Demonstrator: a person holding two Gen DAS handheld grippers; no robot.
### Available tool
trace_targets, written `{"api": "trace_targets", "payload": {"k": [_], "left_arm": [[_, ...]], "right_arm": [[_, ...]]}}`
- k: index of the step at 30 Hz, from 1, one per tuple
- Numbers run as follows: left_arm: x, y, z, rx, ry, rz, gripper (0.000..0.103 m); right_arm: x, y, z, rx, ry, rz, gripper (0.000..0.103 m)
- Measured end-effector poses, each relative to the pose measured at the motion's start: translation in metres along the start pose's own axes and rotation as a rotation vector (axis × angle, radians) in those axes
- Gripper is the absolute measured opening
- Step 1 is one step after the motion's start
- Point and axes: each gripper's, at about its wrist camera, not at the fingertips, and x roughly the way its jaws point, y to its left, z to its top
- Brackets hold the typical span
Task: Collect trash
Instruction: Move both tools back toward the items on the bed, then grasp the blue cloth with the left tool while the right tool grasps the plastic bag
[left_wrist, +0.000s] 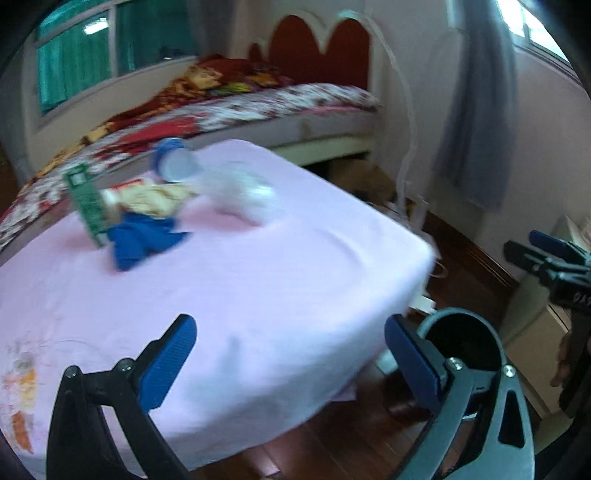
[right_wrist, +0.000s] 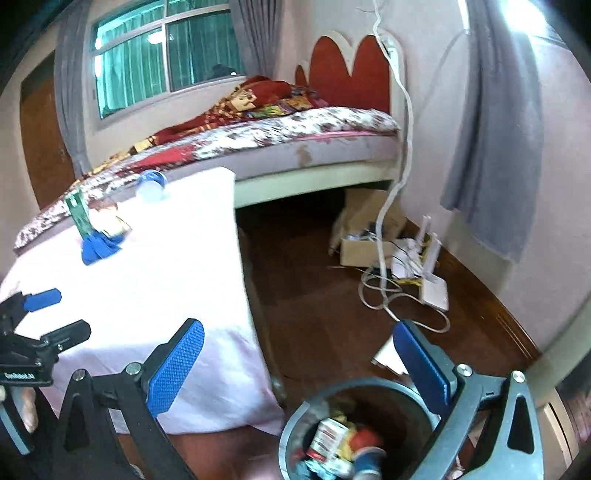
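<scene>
The trash sits in one cluster at the far left of the table (left_wrist: 258, 280), well apart from both grippers. From left to right it comprises a green box (left_wrist: 85, 201) standing tilted, a blue cloth (left_wrist: 142, 240) at the box's foot, a printed wrapper (left_wrist: 155, 195) behind the cloth, a blue-capped container (left_wrist: 173, 164) lying on its side, and a blurred white wad (left_wrist: 245, 194).

The left gripper (left_wrist: 290, 358) hovers over the near table edge with jaws spread wide and nothing between them. It faces the cluster, probably positioned for the next pick.

The bin (right_wrist: 295, 424) stands on the floor just beside the table's near right corner, within short reach of the table. It already contains wrappers.

The right gripper (right_wrist: 299, 363) hangs over the bin, jaws apart and empty, consistent with a drop-off position.
</scene>
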Motion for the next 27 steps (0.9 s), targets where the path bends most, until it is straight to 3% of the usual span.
{"api": "trace_targets", "payload": {"k": [5, 7, 13, 17, 22, 27], "left_arm": [[0.003, 0.061, -0.002, -0.109, 0.011, 0.061, 0.08], [0.006, 0.081, -0.003, -0.145, 0.013, 0.088, 0.077], [0.023, 0.138, 0.01, -0.233, 0.017, 0.13, 0.077], [0.046, 0.159, 0.022, -0.267, 0.038, 0.108, 0.077], [0.072, 0.17, 0.041, -0.284, 0.04, 0.086, 0.075], [0.094, 0.169, 0.053, -0.28, 0.069, 0.065, 0.075]], "right_arm": [[0.018, 0.055, 0.025, -0.074, -0.009, 0.068, 0.103], [0.029, 0.078, 0.033, -0.113, 0.003, 0.104, 0.103], [0.07, 0.136, 0.058, -0.194, 0.031, 0.19, 0.103], [0.102, 0.167, 0.071, -0.242, 0.063, 0.216, 0.103], [0.146, 0.191, 0.086, -0.27, 0.116, 0.228, 0.101], [0.187, 0.207, 0.094, -0.281, 0.183, 0.237, 0.091]]}}
